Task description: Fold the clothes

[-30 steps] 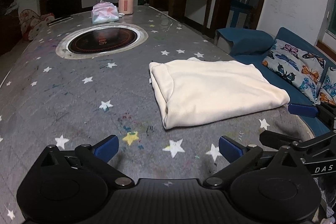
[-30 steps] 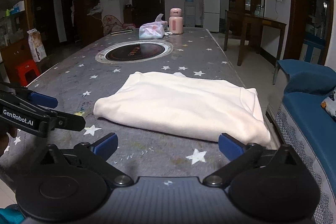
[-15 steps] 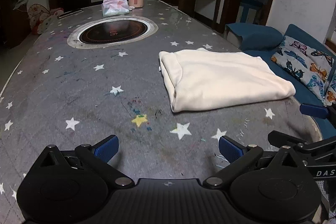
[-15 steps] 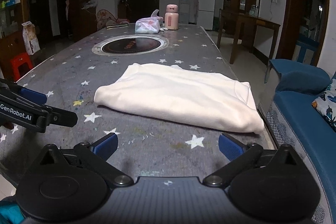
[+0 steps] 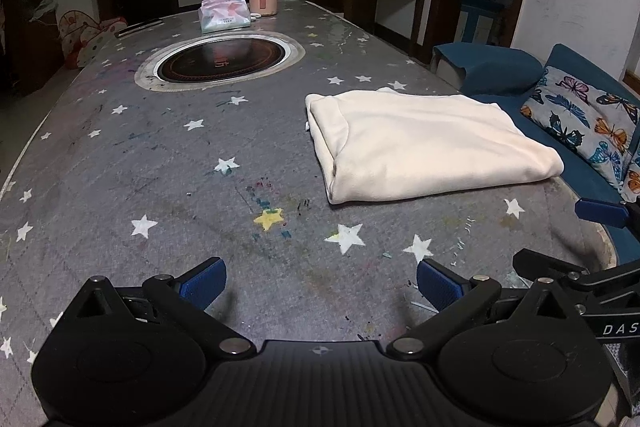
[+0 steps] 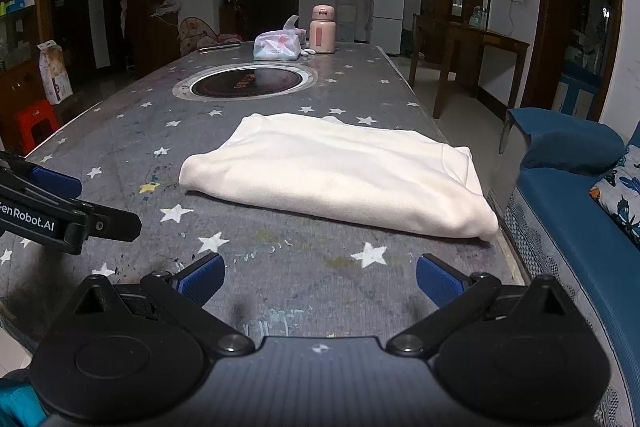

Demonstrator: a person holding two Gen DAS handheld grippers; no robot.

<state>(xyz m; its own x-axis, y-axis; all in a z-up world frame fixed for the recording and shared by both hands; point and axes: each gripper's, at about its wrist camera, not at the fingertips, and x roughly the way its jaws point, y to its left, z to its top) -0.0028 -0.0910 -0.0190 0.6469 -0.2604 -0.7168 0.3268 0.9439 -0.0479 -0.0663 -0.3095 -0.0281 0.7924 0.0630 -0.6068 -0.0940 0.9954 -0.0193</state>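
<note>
Dim indoor light, sharp focus.
Fisheye bends the edges; corners vignette black; faint glare on the table [image 5: 344,39].

Both fisheye views sit low over the near end of the table [image 5: 120,155], facing its length toward the far door. The left view looks from the cloth's [image 5: 424,143] left, the right from nearer the sofa [image 6: 576,211] — 2 views sharing cloth [image 6: 336,175], hob [image 5: 222,61] and bottle [image 6: 323,29].

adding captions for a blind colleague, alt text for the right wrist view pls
A folded cream garment lies on a grey star-patterned table, untouched. The open right gripper points at it; the left gripper shows at the left edge.
</note>
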